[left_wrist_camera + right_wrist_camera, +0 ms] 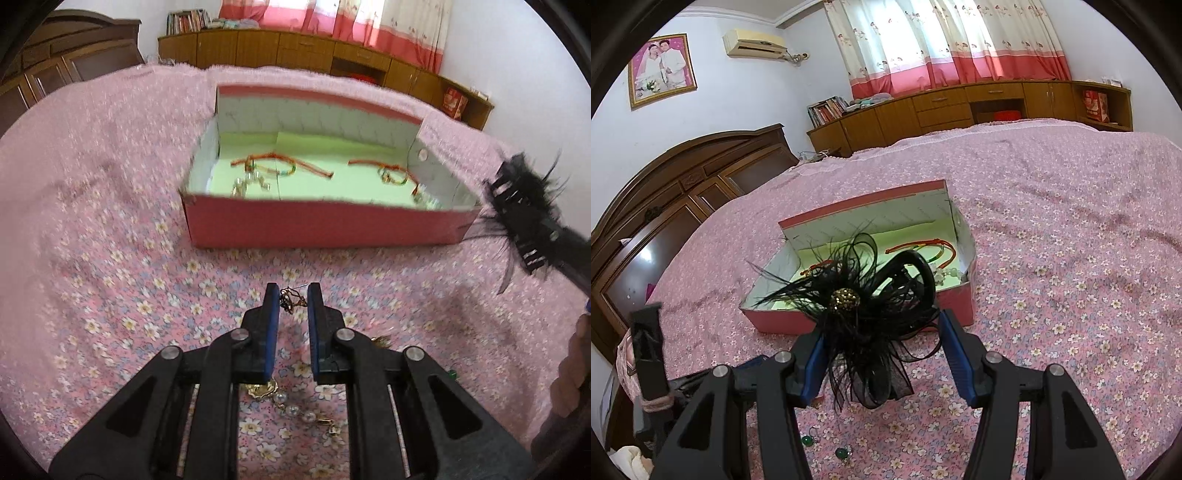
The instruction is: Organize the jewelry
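A pink box [325, 225] with a green floor stands on the flowered bedspread; red cord bracelets [284, 164] and bead pieces lie inside. My left gripper [292, 301] is shut on a small gold and dark earring [291, 301], held above the bedspread in front of the box. A gold and pearl piece [291, 406] lies under the left gripper. My right gripper [882, 354] is shut on a black feather hair clip [857, 306] with a gold bead centre, held just in front of the box [945, 299]. The clip also shows in the left wrist view [521, 218], right of the box.
Two green earrings [827, 446] lie on the bedspread under the right gripper. A dark wooden headboard [665, 206] stands at the left. Low wooden cabinets [960, 107] line the far wall under pink curtains. The bedspread stretches wide to the right of the box.
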Tool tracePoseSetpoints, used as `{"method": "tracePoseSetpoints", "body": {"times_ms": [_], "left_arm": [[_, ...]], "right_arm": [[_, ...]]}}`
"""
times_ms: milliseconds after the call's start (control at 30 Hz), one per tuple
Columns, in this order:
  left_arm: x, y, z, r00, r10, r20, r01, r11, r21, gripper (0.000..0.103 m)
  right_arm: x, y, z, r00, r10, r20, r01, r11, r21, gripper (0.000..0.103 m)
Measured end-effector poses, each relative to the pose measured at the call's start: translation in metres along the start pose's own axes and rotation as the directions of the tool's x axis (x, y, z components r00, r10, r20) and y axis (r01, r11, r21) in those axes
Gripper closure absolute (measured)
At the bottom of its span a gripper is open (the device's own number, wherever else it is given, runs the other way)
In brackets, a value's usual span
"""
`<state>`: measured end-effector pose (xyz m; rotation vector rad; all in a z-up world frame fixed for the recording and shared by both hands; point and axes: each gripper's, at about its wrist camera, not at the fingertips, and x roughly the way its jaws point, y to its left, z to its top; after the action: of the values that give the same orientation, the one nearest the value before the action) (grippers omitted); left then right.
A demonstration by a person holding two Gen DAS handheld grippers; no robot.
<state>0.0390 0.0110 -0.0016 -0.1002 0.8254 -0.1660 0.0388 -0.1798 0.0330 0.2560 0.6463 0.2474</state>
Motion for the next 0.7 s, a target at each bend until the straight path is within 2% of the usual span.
{"method": "tracePoseSetpoints", "body": {"times_ms": [167, 333, 567, 700], "left_arm": [[-0.023, -0.002, 0.012, 0.997, -0.002, 0.079, 0.001, 1.0, 0.006, 0.097], [-0.043, -0.005, 0.026, 0.987, 0.001, 0.164, -0.003, 1.0, 0.013, 0.097], [-0.05, -0.007, 0.05, 0.966, 0.024, 0.256, -0.03, 0.999, 0.018, 0.097], [-0.052, -0.006, 0.064, 0.949, 0.05, 0.312, -0.058, 0.998, 0.017, 0.096]], "right_arm": [[-0.005, 0.004, 0.001, 1.0, 0.002, 0.009, -0.002, 1.0, -0.009, 0.044], [-0.008, 0.007, 0.004, 1.0, 0.007, 0.019, -0.007, 1.0, -0.022, 0.044], [-0.012, 0.014, 0.01, 0.999, 0.013, 0.043, -0.011, 0.999, -0.047, 0.044], [-0.011, 0.015, 0.018, 0.998, 0.015, 0.066, -0.011, 0.998, -0.058, 0.044]]}}
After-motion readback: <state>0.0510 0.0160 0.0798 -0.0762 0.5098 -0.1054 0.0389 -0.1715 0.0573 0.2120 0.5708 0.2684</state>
